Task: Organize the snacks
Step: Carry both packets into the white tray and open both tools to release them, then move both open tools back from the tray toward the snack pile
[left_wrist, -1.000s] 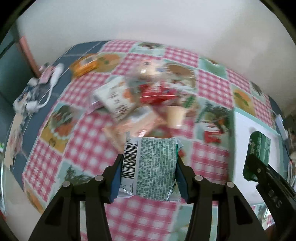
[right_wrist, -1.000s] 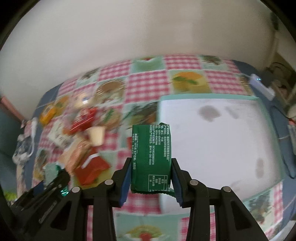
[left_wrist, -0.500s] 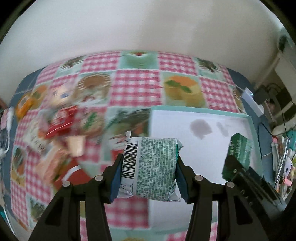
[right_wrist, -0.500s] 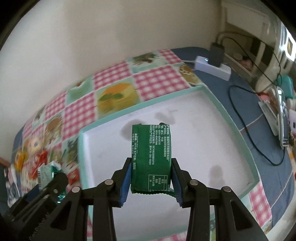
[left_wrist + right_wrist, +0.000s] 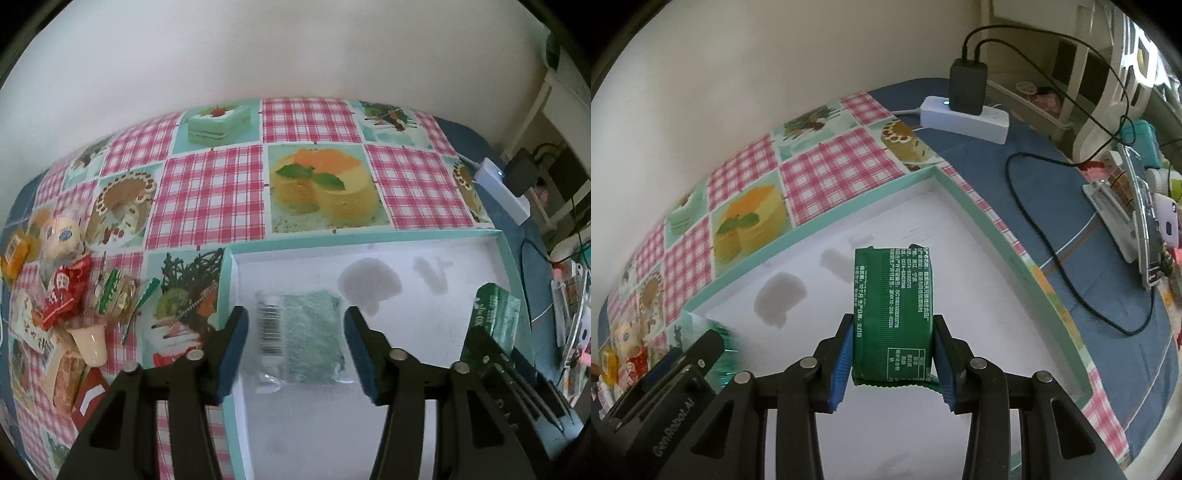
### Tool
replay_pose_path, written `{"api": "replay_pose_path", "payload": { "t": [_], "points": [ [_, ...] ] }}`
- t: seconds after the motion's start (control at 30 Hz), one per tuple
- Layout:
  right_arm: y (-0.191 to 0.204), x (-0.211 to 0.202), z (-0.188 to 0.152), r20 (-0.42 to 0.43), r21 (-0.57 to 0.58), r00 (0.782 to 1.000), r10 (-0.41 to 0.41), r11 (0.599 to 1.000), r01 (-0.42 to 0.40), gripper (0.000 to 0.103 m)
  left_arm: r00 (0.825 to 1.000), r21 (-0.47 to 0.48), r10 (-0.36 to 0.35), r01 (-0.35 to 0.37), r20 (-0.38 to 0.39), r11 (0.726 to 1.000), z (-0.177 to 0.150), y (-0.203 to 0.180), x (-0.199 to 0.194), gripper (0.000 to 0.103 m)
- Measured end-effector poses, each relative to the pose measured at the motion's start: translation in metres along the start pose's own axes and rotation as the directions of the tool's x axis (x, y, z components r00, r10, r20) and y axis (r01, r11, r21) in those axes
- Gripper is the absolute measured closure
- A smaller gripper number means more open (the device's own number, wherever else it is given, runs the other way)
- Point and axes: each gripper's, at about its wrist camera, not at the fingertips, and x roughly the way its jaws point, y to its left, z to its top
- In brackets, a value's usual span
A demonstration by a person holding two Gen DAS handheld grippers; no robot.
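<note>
My left gripper (image 5: 295, 321) hangs over the left part of the white tray (image 5: 369, 236) with its jaws opening. A light green snack packet with a barcode (image 5: 306, 332) shows blurred between them, and the pads are clear of its sides. My right gripper (image 5: 894, 332) is shut on a dark green snack packet (image 5: 894, 291), held upright above the tray's white floor (image 5: 960, 258). In the left wrist view that dark green packet (image 5: 498, 314) shows at the right. The snack pile (image 5: 66, 295) lies on the tablecloth left of the tray.
A white power strip (image 5: 964, 118) with a black charger (image 5: 967, 85) sits beyond the tray's far corner. A black cable (image 5: 1052, 258) loops over the blue cloth to the right. Cluttered items (image 5: 1145, 221) stand at the far right. A wall backs the table.
Both grippers swung from the snack pile to over the tray. The left jaws have spread and the light green packet has come free and dropped. The right grip is unchanged.
</note>
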Motion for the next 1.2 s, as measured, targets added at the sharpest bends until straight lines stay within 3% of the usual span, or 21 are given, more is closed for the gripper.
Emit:
{"api": "replay_pose_path", "payload": {
  "t": [0.03,0.2,0.27,0.33,0.47,0.53,0.67,0.73,0.83,1.0,1.2],
  "points": [
    [-0.001,-0.001,0.000,0.004,0.000,1.000,-0.006,1.000,0.006,0.060,1.000,-0.001,-0.005,0.005,0.002,1.000,0.000,0.000,0.000,0.031],
    [0.003,-0.010,0.001,0.030,-0.017,1.000,-0.007,1.000,0.007,0.060,1.000,-0.009,-0.007,0.007,0.019,1.000,0.001,0.005,-0.013,0.027],
    [0.005,-0.015,0.001,0.039,-0.028,0.999,-0.009,1.000,0.010,0.057,1.000,-0.031,-0.009,0.010,0.030,0.999,0.001,0.013,-0.021,0.017],
    [0.007,-0.019,0.000,0.047,-0.038,0.999,-0.021,0.999,0.023,0.037,0.999,-0.047,-0.008,0.010,0.045,0.999,0.001,0.022,-0.030,0.013],
    [0.012,-0.032,-0.002,0.071,-0.059,0.997,-0.009,0.998,0.014,0.032,0.996,-0.106,0.016,-0.007,0.085,0.994,-0.003,0.047,-0.049,0.011],
    [0.016,-0.041,-0.005,0.089,-0.072,0.996,0.006,0.997,0.000,0.019,0.995,-0.155,0.021,-0.006,0.093,0.988,-0.008,0.061,-0.056,0.008],
    [0.023,-0.058,-0.011,0.123,-0.113,0.992,0.036,0.993,-0.022,0.012,0.994,-0.217,0.026,-0.003,0.105,0.976,-0.018,0.086,-0.070,0.008],
    [0.026,-0.067,-0.015,0.142,-0.122,0.989,0.049,0.992,-0.032,0.001,0.992,-0.232,0.037,-0.008,0.121,0.973,-0.022,0.098,-0.079,0.008],
    [0.033,-0.076,-0.020,0.158,-0.128,0.985,0.070,0.991,-0.050,0.000,0.987,-0.252,0.066,-0.027,0.147,0.967,-0.031,0.115,-0.093,0.001],
    [0.050,-0.086,-0.029,0.148,-0.160,0.978,0.146,0.979,-0.123,0.000,0.978,-0.317,0.103,-0.041,0.184,0.948,-0.045,0.152,-0.116,0.001],
    [0.071,-0.099,-0.040,0.139,-0.199,0.964,0.227,0.960,-0.198,0.000,0.959,-0.440,0.206,-0.103,0.194,0.892,-0.070,0.204,-0.136,0.001]
  ]
}}
